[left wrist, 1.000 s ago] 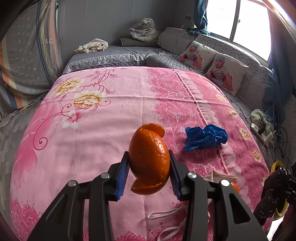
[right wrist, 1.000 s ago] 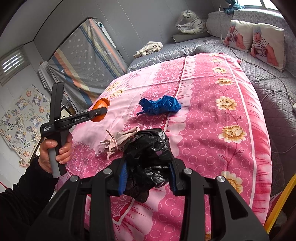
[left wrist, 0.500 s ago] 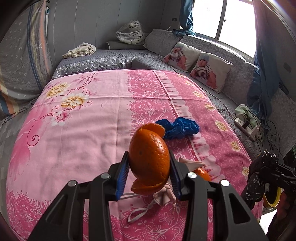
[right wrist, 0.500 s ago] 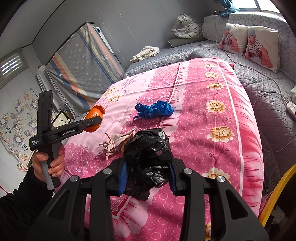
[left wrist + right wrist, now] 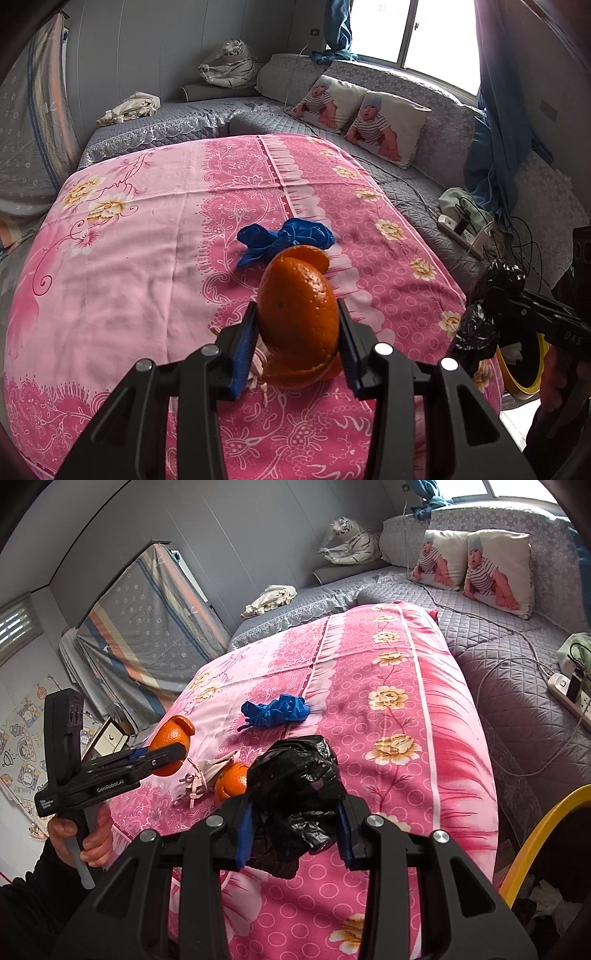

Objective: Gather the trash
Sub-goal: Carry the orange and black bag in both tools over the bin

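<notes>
My left gripper (image 5: pixel 297 334) is shut on an orange peel (image 5: pixel 295 314), held above the pink bedspread (image 5: pixel 129 258); the gripper (image 5: pixel 162 755) and peel (image 5: pixel 171 738) also show in the right wrist view. My right gripper (image 5: pixel 295 830) is shut on a crumpled black plastic bag (image 5: pixel 295 786), also seen at the right of the left wrist view (image 5: pixel 487 310). On the bed lie a crumpled blue glove (image 5: pixel 275 709), a second orange peel (image 5: pixel 231 782) and a pale pink face mask (image 5: pixel 201 779).
A yellow-rimmed bin (image 5: pixel 543 834) with trash inside stands at the bed's right foot corner, also visible in the left wrist view (image 5: pixel 524 369). A power strip (image 5: pixel 461 229) and cables lie on the grey quilted bench. Baby-print pillows (image 5: pixel 384 122) lean at the back.
Both grippers have pulled back and swung right toward the bed's foot corner, still holding their items. The yellow bin rim has come further into the right view.
</notes>
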`<state>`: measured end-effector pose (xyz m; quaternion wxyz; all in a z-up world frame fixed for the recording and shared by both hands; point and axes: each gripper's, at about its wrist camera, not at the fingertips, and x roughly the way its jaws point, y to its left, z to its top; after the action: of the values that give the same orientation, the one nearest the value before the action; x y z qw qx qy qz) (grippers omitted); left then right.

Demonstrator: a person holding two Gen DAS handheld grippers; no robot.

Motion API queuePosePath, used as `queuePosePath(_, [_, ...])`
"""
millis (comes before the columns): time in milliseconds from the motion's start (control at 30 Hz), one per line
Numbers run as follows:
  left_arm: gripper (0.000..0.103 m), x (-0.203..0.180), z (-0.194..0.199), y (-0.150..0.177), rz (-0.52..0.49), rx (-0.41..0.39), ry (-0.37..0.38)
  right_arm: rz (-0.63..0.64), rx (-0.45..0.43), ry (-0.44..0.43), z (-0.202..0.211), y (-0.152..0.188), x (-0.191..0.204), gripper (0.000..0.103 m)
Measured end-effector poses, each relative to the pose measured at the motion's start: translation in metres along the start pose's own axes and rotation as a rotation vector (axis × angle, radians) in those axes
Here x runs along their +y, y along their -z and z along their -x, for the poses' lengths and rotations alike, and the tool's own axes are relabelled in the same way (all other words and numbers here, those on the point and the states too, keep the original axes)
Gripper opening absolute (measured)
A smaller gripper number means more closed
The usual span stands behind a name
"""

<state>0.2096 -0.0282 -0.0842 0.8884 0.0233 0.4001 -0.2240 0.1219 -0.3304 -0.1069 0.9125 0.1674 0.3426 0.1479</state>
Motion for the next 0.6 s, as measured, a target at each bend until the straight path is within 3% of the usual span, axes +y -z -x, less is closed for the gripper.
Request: queuePosePath(600, [0.038, -0.077, 0.019, 0.007, -0.142, -0.004, 0.142, -0.075, -0.061, 0.087, 0.035, 0.002, -0.046, 0.034])
